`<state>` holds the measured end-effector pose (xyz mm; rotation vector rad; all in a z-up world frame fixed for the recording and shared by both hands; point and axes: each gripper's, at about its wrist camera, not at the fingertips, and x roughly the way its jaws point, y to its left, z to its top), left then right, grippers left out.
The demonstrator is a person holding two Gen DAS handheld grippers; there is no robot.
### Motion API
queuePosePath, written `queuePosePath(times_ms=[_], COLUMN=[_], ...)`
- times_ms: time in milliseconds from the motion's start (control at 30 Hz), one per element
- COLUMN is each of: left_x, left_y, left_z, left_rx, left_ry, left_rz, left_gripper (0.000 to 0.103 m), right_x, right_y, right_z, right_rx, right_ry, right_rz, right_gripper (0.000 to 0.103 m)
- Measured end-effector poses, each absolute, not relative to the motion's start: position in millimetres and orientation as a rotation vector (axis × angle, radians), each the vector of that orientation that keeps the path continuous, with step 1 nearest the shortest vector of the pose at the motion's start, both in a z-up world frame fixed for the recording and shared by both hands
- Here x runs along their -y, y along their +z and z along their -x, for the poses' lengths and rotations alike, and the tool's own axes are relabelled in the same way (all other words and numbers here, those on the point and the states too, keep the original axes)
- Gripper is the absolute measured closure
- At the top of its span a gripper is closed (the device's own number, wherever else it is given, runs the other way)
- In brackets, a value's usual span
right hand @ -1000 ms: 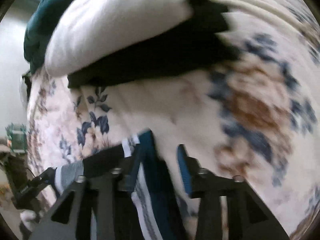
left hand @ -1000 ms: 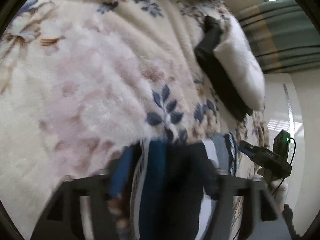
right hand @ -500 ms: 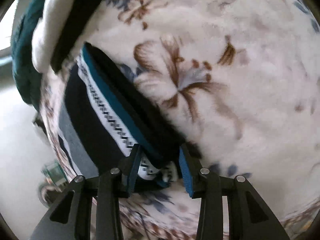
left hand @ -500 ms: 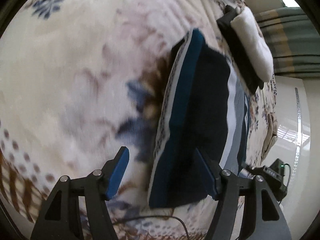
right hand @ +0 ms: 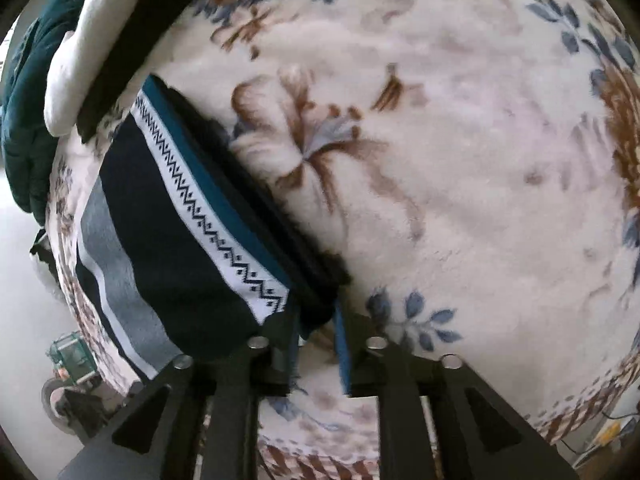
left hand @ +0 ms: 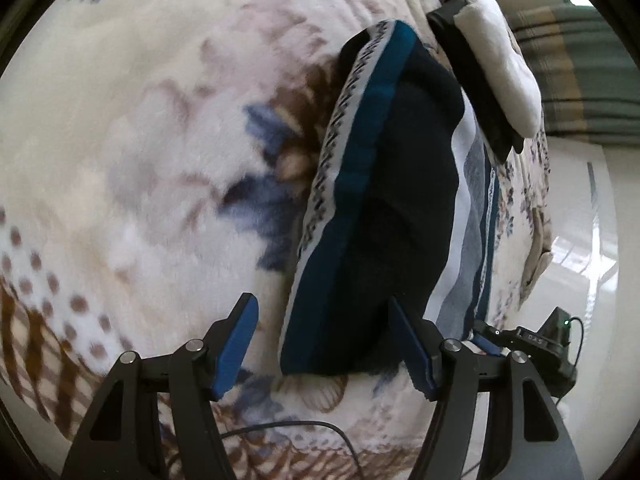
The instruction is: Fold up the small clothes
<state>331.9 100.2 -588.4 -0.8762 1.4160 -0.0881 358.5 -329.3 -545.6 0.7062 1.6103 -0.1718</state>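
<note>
- Two grippers over one folded garment on a floral blanket (left hand: 152, 152).
- Left gripper (left hand: 324, 344): jaws wide apart, nothing pressed; the near end of the garment (left hand: 392, 208) lies between the blue pads (left hand: 236, 344), apart from both.
- Right gripper (right hand: 316, 340): jaws narrow and just opening; a dark corner of the garment sits at the gap, but the pads do not appear to press on it, so released.
- Garment: dark navy knit with a teal band and white zigzag trim, grey and white stripes beneath; folded into a thick oblong, lying flat near the blanket's edge.
- Handling, by judgement: soft, light, limp; layers likely to slide apart if lifted at one point. Best taken at the thick folded edge or two corners together.
- Beyond it: a second folded pile (left hand: 496, 68), white on black, lying just past the garment's far end; a teal quilted cloth (right hand: 24, 128) behind.
- Containers: none seen.
</note>
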Motion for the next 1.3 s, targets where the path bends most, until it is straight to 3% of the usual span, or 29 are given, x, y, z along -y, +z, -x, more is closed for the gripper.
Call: queuePosePath(times_ms=[33,133,233,300,367,467,633,967,1033,1100,1167,1200,1233,1300], left_x=[-100.6,-107.3,-108.8,-110.1,-110.6,-110.9,-102.4,-125.1,-126.7,-127.7,-127.4,-126.8,-127.0,-129.4], left_y=[-593.1,-627.2,-635.6,-616.6,-598.7,-592.4,-622.9,-607.5,-606.3,-603.9,-603.8,-604.2,-604.1,-606.0], left_z=[-326.8,-306.5,-301.5,-311.4,-326.3,-354.9,-415.2,-459.4,-468.3,-477.6,-485.0,-488.4,-491.2,-492.4], left_rx=[-1.42,-1.4,-1.354,-1.304,-1.265,-1.22,-1.217,-1.169,-1.154,-1.133,-1.132,-1.127,-1.127,-1.121], left_ry=[-0.086,-0.077,-0.06,-0.092,-0.141,-0.215,-0.294,-0.221,-0.187,-0.166,-0.147,-0.137,-0.124,-0.102], left_rz=[0.92,1.274,1.345,1.21,1.058,0.959,0.958,0.934,0.913,0.888,0.866,0.849,0.841,0.86], left_gripper=[0.038,0.038,0.038,0.038,0.038,0.032,0.032,0.032,0.034,0.058,0.08,0.086,0.087,0.09], right_x=[331.6,335.7,329.7,330.1,325.9,315.1,285.0,276.8,272.7,265.3,255.0,254.9,253.0,263.1], right_y=[-540.4,-530.9,-533.8,-538.5,-549.9,-580.4,-622.7,-589.2,-585.4,-588.1,-590.4,-591.1,-591.9,-587.2], right_z=[-355.3,-349.7,-371.4,-393.6,-425.6,-467.2,-501.1,-528.4,-540.9,-556.2,-570.0,-572.5,-576.6,-578.9], right_rx=[-1.584,-1.518,-1.523,-1.524,-1.529,-1.581,-1.673,-1.52,-1.494,-1.504,-1.497,-1.502,-1.503,-1.461], right_ry=[-0.176,-0.117,0.024,0.128,0.257,0.393,0.562,0.524,0.488,0.436,0.378,0.339,0.316,0.289], right_rz=[-0.729,-0.843,-0.78,-0.727,-0.692,-0.653,-0.657,-0.653,-0.621,-0.587,-0.54,-0.499,-0.475,-0.475], right_gripper=[0.057,0.033,0.028,0.026,0.016,0.015,0.011,0.012,0.019,0.033,0.058,0.085,0.091,0.093])
